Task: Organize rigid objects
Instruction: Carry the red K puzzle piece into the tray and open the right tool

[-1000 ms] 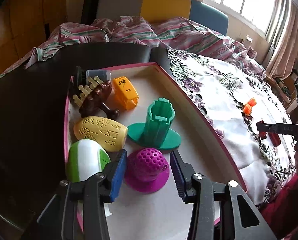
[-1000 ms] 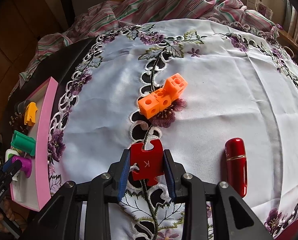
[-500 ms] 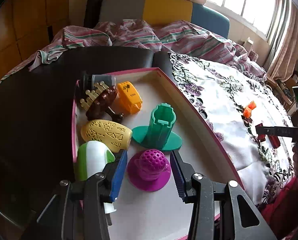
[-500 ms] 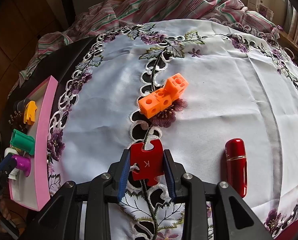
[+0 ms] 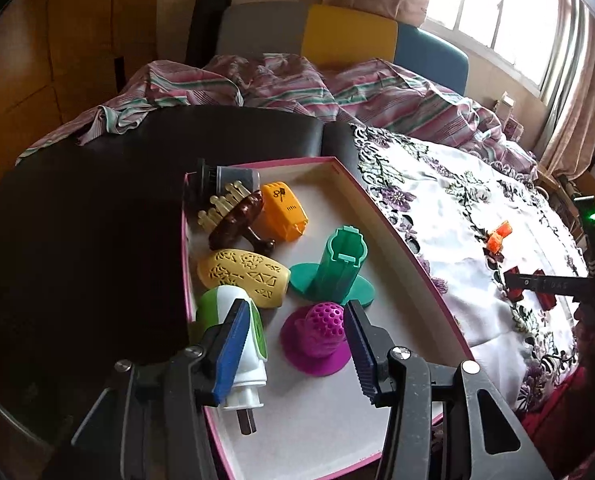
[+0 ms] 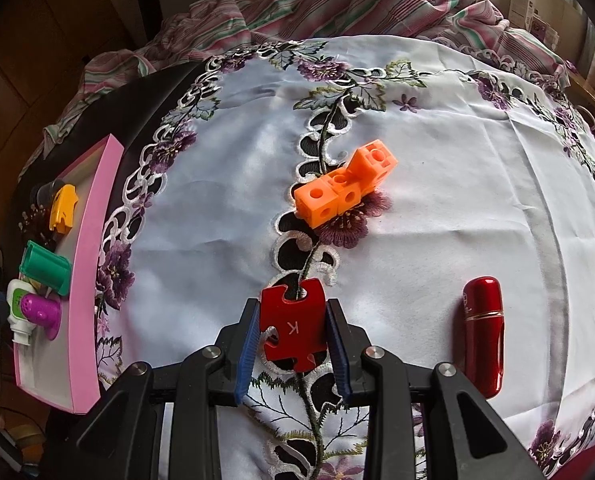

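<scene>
Right hand-held gripper (image 6: pixel 293 344) pinches glossy red jigsaw-shaped piece (image 6: pixel 292 326) — left hand-held gripper (image 5: pixel 295 344) spread.

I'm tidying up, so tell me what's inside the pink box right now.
The pink box holds a purple perforated piece, green stand, yellow oval, orange piece, brown brush, plug. The gripper hides its near floor.

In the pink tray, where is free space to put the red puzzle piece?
The pink tray has bare floor along its right wall beside the green holder, and at the near end beyond the purple piece. The left side is crowded.
</scene>
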Motion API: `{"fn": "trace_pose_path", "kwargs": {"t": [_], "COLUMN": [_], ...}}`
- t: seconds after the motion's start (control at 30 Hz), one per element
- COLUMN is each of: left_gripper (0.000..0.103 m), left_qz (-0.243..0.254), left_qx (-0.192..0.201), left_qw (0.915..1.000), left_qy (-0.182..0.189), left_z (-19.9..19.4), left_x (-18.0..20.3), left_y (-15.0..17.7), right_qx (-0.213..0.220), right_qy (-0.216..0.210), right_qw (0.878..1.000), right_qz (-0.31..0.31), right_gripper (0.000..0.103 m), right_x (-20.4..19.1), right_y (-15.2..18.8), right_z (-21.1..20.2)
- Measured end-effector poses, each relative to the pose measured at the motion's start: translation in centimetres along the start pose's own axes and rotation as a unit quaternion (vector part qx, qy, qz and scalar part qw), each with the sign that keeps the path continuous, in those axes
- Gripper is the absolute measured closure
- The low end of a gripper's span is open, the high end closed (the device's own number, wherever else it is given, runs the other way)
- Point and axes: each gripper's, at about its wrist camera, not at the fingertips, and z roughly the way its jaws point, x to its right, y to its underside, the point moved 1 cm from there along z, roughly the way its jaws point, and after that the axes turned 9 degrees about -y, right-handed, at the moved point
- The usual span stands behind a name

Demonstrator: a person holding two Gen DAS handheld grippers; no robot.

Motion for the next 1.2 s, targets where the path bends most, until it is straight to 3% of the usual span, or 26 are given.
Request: {"fn": "trace_pose_path", "kwargs": {"t": [0.6, 1.2], "left_gripper": [0.05, 0.05], "left_qz": [-0.012, -0.068], "left_qx": [0.026, 0.016], "left_qw": [0.9995, 0.997], "left_qy": [-0.016, -0.034], "left_z": [-1.9, -2.0], "left_x": [-1.8, -6.1], "left_y": [0.0, 0.4], "right_qx": [-0.002, 0.026], "right_qy": [0.006, -0.1], "right_qw": [1.0, 0.989], "right_qz": [-0.011, -0.11], "right_gripper": [0.071, 0.071], "right_x": [-1.4, -14.8], "right_y": [0.0, -3.6], "right_z": [-0.1, -0.1]}}
